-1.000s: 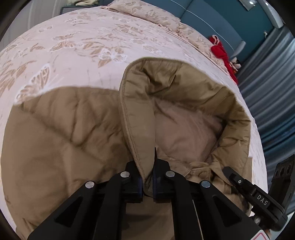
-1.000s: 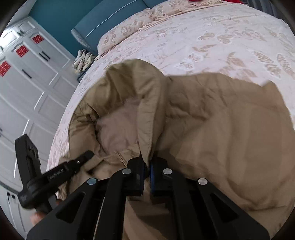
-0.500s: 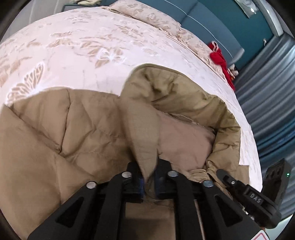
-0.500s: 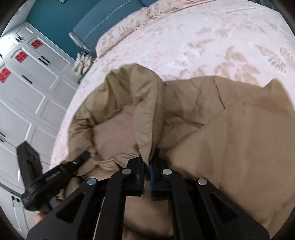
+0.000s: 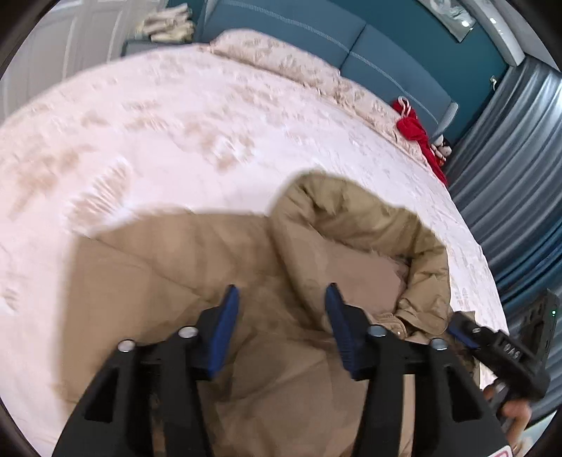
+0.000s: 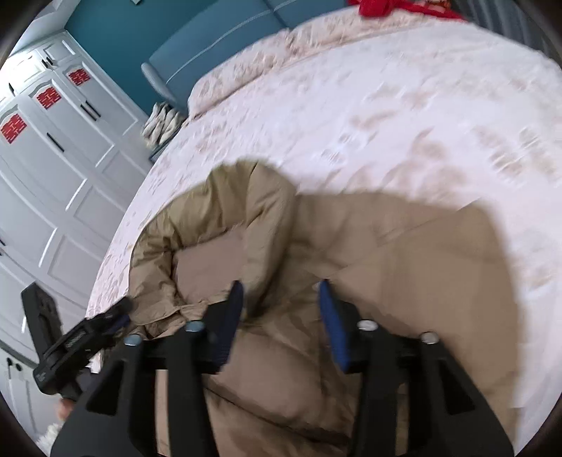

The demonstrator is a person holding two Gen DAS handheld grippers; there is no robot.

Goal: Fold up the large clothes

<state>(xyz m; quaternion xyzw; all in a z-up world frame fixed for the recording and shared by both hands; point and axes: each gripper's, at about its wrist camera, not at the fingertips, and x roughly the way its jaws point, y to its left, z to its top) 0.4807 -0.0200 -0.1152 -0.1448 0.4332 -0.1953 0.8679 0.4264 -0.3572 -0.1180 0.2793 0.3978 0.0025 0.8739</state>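
A tan padded coat (image 5: 217, 281) lies folded on the bed, its hood (image 5: 354, 225) slumped open at the far end. My left gripper (image 5: 281, 298) hovers over the coat with its jaws opening; the blue pads (image 5: 224, 316) stand apart and press on nothing. In the right wrist view the same coat (image 6: 404, 267) spreads to the right and the hood (image 6: 239, 225) to the left. My right gripper (image 6: 281, 298) is likewise opening above the cloth, which lies slack below its pads. Each gripper shows at the edge of the other's view.
The bed (image 5: 175, 116) carries a pale pink butterfly-print cover, with pillows (image 5: 281, 59) and a teal headboard (image 5: 316, 31) at the far end. A red garment (image 5: 418, 137) lies by the pillows. White wardrobe doors (image 6: 52, 168) stand on one side, blue-grey curtains (image 5: 509, 168) on the other.
Both grippers were shut on the hood's edge; now both have let it go, their jaws stand apart, and they have pulled back. The hood has dropped onto the coat.
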